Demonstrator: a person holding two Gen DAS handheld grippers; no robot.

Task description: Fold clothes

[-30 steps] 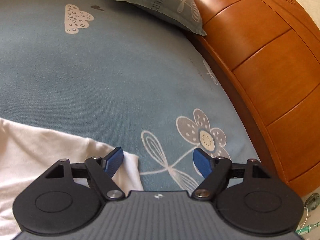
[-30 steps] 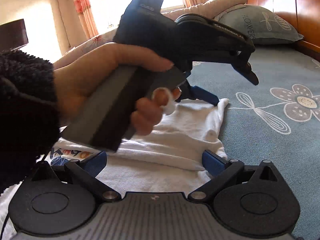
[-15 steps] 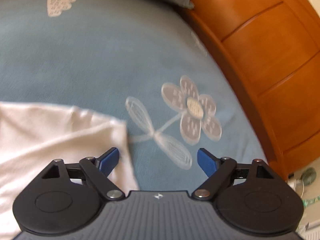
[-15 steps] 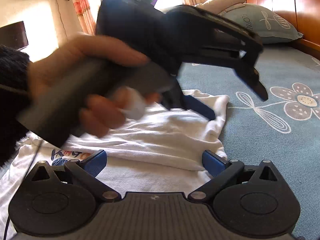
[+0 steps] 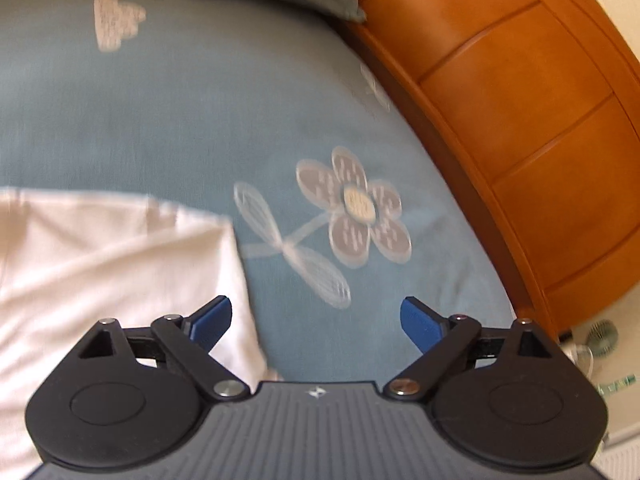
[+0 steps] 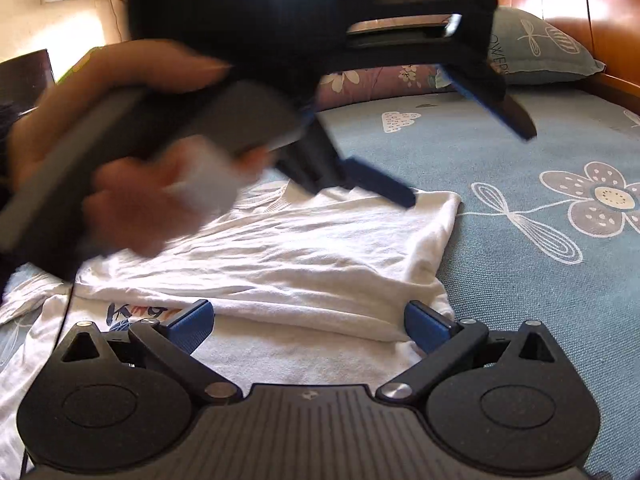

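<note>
A white T-shirt [image 6: 320,248] lies folded over on the blue flowered bedspread [image 6: 520,300], with a coloured print [image 6: 132,312] showing at its near left edge. My left gripper [image 6: 464,162], held by a hand [image 6: 120,208], hangs above the shirt's far right corner. Its jaws are opening and nothing is between them. In the left wrist view the left gripper [image 5: 316,312] is over the shirt's edge [image 5: 100,260] and the bedspread. My right gripper [image 6: 308,320] stands open low over the shirt's near fold, not gripping it.
An orange wooden headboard [image 5: 520,120] runs along the right side of the bed. A grey-green pillow [image 6: 536,52] lies at the far end, with patterned bedding [image 6: 380,76] beside it. A small fan [image 5: 602,336] sits on the floor past the bed's corner.
The left gripper has lifted off the shirt's far corner and tilted, and its jaws have spread wider. The shirt stays flat on the bed. The right gripper has not moved.
</note>
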